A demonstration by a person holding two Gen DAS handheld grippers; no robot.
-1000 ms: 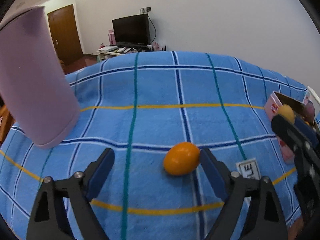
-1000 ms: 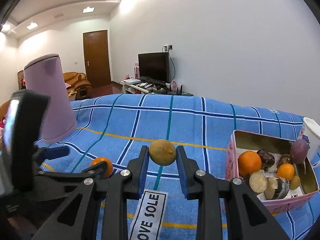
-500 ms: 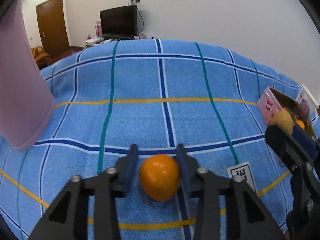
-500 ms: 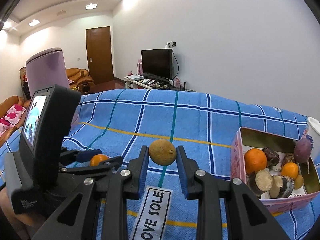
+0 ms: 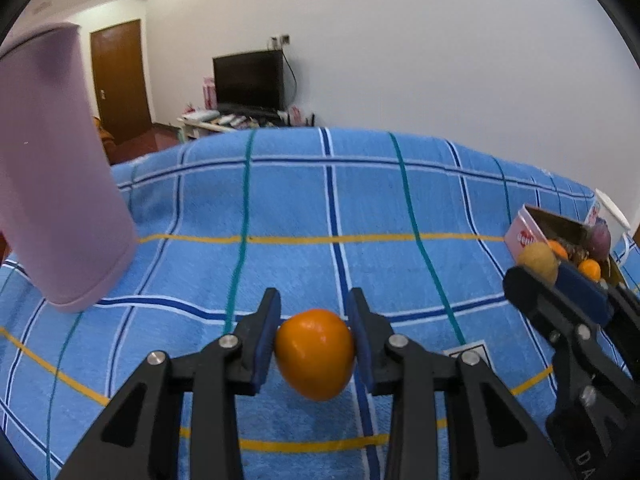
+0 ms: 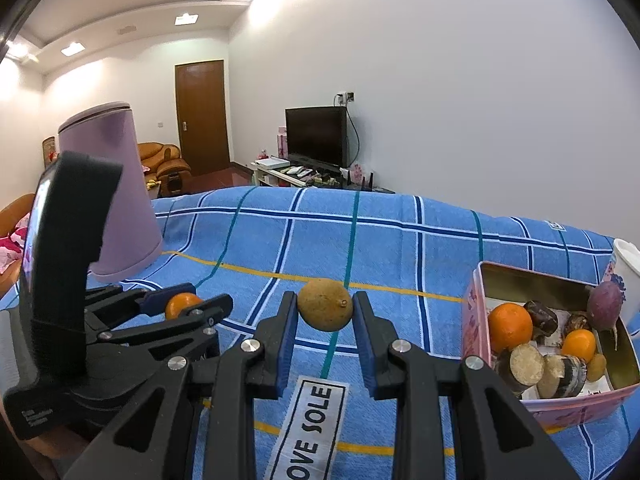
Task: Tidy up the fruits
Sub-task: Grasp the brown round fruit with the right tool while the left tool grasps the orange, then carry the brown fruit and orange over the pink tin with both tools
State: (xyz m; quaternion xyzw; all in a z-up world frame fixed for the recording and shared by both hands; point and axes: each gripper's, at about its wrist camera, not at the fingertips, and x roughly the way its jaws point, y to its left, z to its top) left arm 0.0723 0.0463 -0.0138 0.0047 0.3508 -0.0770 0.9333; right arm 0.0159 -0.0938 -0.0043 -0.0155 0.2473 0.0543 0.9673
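Observation:
My left gripper (image 5: 314,334) is shut on a small orange fruit (image 5: 315,354), held just above the blue checked cloth (image 5: 288,208). In the right wrist view the same left gripper (image 6: 186,306) shows at the left with the orange fruit (image 6: 181,305) between its pads. My right gripper (image 6: 325,322) is shut on a brownish-yellow lemon-like fruit (image 6: 325,310), lifted off the cloth. A pink tin box (image 6: 474,320) at the right holds several fruits and cut pieces; in the left wrist view the box (image 5: 524,234) sits behind the right gripper (image 5: 554,276).
A tall lilac container (image 6: 116,192) stands on the cloth at the left, large in the left wrist view as the lilac container (image 5: 56,184). A white cup (image 6: 626,276) sits behind the box. A "LOVE SOLE" label (image 6: 308,428) lies near my right gripper.
The left gripper has shut on the orange fruit that lay on the cloth and has tilted up slightly with it. The right gripper has kept still with its fruit.

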